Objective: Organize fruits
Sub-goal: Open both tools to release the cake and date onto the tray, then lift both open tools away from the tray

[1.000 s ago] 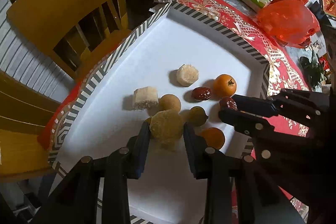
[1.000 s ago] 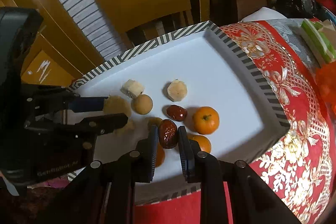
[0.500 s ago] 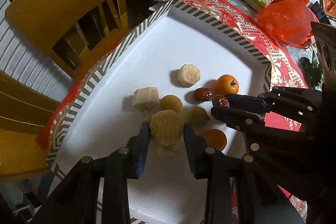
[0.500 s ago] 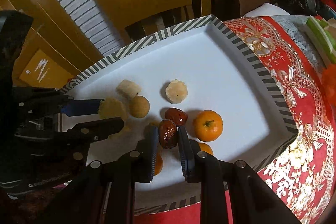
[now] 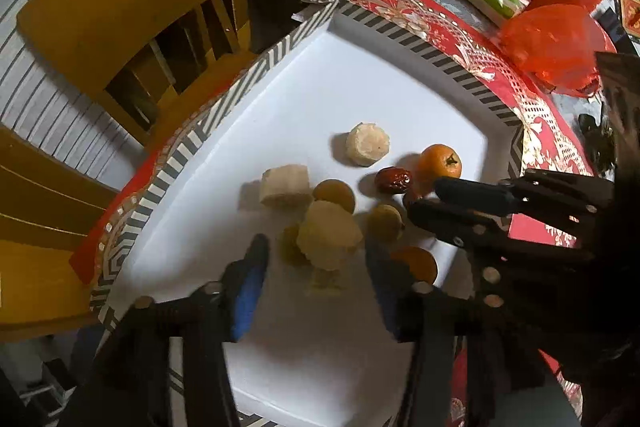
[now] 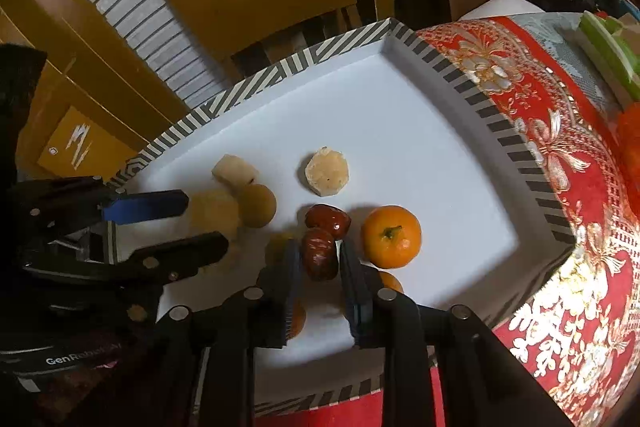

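The white tray with a black-and-white striped rim [image 5: 256,75] carries all the fruit, clustered toward six o'clock in both views. Largest of the pieces, the pale yellow peeled chunk [image 5: 329,235] sits between the spread fingers of the left gripper [image 5: 316,269]; half a second ago those fingers pinched it, so now the jaws stand wide and the chunk rests free beside the tan round fruit [image 5: 334,194]. That piece looks delivered, next to the cut pale cylinder [image 5: 285,185] at its ten o'clock.

The orange tangerine [image 6: 391,236] lies at three o'clock of the right gripper [image 6: 320,267], whose jaws have likewise eased apart: a gap shows either side of the dark red wrinkled date [image 6: 319,254], lying just below its twin red date [image 6: 328,220]. Like now sits with like; both tools can probably withdraw.
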